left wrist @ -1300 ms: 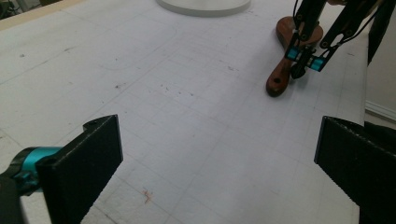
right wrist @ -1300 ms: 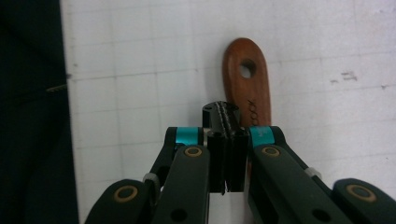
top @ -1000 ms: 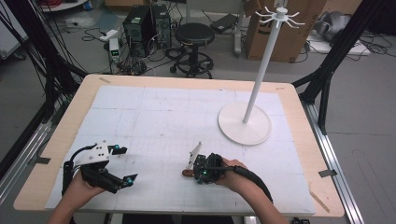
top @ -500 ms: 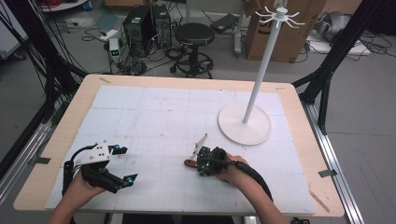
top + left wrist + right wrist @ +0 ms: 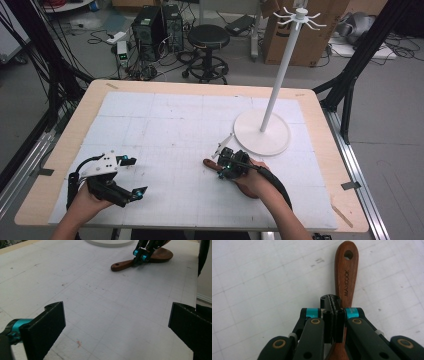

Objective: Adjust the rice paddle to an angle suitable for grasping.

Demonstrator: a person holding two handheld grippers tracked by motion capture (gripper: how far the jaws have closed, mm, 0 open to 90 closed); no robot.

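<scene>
My right gripper (image 5: pixel 333 315) sits over the brown wooden spoon (image 5: pixel 346 280) with the round hang hole in its handle end, and its 2 jaws are pressed together with no gap that I can see between them. In the right gripper view the handle runs up past the jaws on their right side, so I judge they are beside or on top of the wood, not around it; whether they touch it I cannot tell. The spoon lies flat on the white gridded mat of the bench (image 5: pixel 165 130), near the round base of the white hook stand (image 5: pixel 261 134), its handle pointing away from my right hand.

My left gripper (image 5: pixel 116 184) rests low near the front left of the mat, well apart from the spoon, its 2 jaws spread wide and holding nothing.

To do this grasp well, I think I should open the right jaws first, then shift sideways until the handle lies squarely between them, and close across its narrow part, short of the hole. A bite too near the bowl would likely let the long handle droop. I would keep the hole end free, since that seems the part a hook on the stand would need.
</scene>
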